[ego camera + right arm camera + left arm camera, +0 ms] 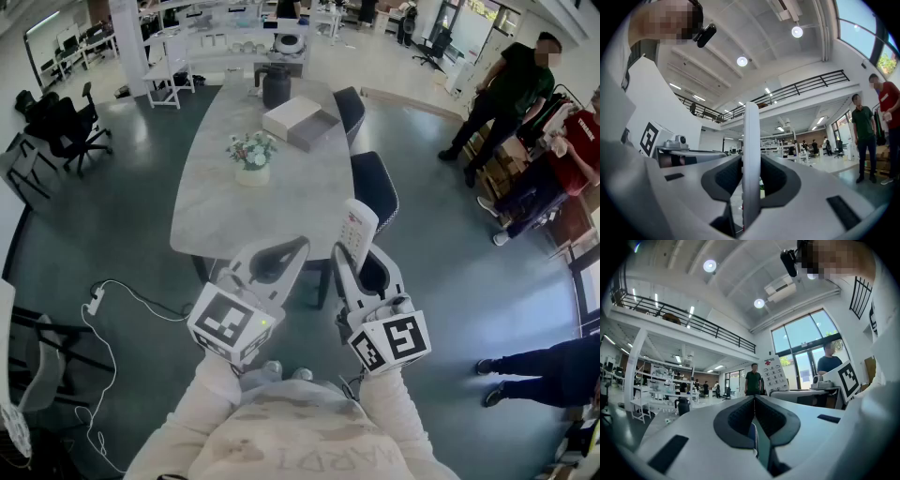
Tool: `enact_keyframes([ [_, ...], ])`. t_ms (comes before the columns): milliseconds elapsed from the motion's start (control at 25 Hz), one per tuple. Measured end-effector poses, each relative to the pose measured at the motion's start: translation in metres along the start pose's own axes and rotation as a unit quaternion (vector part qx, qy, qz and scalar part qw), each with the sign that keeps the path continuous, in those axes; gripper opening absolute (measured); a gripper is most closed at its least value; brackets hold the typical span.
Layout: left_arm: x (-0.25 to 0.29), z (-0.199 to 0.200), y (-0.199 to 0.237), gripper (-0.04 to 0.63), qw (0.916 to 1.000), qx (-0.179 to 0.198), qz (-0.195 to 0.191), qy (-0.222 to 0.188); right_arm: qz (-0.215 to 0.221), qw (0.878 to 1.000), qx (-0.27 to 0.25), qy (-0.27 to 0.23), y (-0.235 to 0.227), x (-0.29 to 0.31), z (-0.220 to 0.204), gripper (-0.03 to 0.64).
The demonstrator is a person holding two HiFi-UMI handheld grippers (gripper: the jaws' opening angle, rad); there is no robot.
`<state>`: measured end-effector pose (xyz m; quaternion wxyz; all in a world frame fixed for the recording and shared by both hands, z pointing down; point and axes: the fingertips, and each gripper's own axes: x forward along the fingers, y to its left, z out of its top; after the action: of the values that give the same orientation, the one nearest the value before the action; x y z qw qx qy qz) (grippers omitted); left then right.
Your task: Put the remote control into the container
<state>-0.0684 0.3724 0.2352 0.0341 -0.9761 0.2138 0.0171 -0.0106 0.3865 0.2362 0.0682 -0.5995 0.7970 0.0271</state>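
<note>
l gripper: jaws shut together, nothing btwn them. container: boxy, at far end of table, well apart from both grippers. r gripper: clamped on lower end of remote control, which stands up btwn the pads. remote prob light, stiff, slick plastic; buttons give a bit. a hold nearer mid-body would tip less.
</note>
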Motion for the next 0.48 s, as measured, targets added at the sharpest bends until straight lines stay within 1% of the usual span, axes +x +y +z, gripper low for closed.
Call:
enact_keyframes([
  [480,0.0068,-0.002,0.0011,0.014,1.0,0.001,0.001,0.0,-0.001,1.0,0.001,-0.002,-0.0071,0.0007,-0.0006,0.107],
])
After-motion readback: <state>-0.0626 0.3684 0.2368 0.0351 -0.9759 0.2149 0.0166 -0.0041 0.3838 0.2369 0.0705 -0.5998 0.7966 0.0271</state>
